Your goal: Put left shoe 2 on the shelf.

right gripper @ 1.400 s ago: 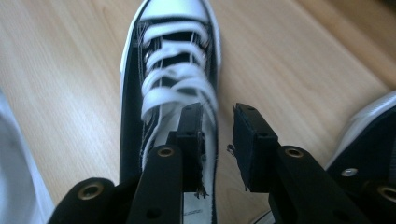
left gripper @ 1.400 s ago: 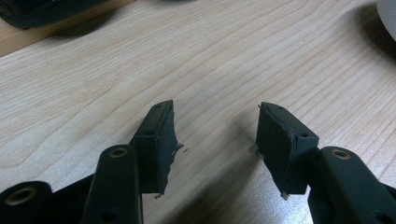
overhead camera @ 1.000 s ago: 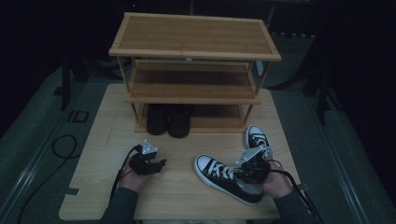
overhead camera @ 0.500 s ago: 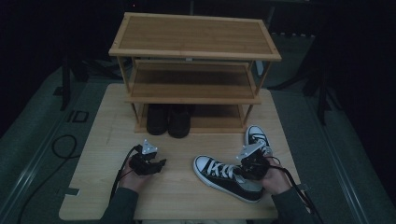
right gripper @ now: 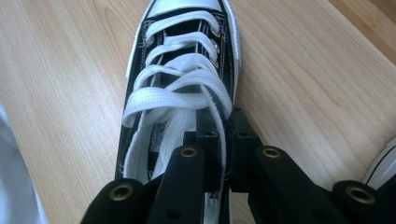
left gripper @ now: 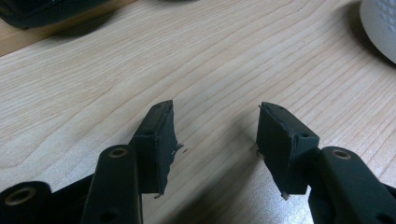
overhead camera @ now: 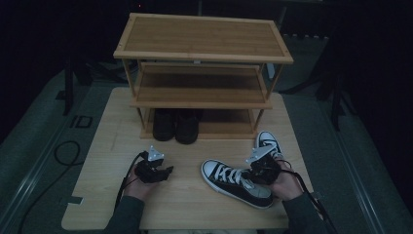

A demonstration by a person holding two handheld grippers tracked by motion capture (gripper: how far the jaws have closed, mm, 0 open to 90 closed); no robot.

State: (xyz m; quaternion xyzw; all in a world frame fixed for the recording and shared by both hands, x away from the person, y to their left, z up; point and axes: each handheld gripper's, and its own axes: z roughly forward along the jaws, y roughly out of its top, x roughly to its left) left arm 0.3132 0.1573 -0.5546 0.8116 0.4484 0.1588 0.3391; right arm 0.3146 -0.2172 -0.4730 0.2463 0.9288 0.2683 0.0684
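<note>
A black low-top sneaker [overhead camera: 234, 181] with white laces lies on the wooden table [overhead camera: 195, 207], toe pointing left and away. My right gripper [overhead camera: 254, 175] sits at its heel end. In the right gripper view the jaws [right gripper: 223, 126] are pinched on the sneaker's [right gripper: 182, 60] right side wall by the eyelets, with a lace caught between them; they have just been closing. The matching sneaker [overhead camera: 267, 141] lies just beyond my right hand. My left gripper [overhead camera: 163, 174] rests on the table to the left, open, with bare wood between its jaws [left gripper: 215, 126].
A three-tier bamboo shoe rack [overhead camera: 202, 53] stands at the back of the table. A pair of dark shoes [overhead camera: 175, 126] sits on its bottom shelf. The held sneaker's white toe cap [left gripper: 380, 23] lies to the right of my left gripper.
My right hand has edged slightly towards the sneaker's heel. The left gripper has stayed where it was.
</note>
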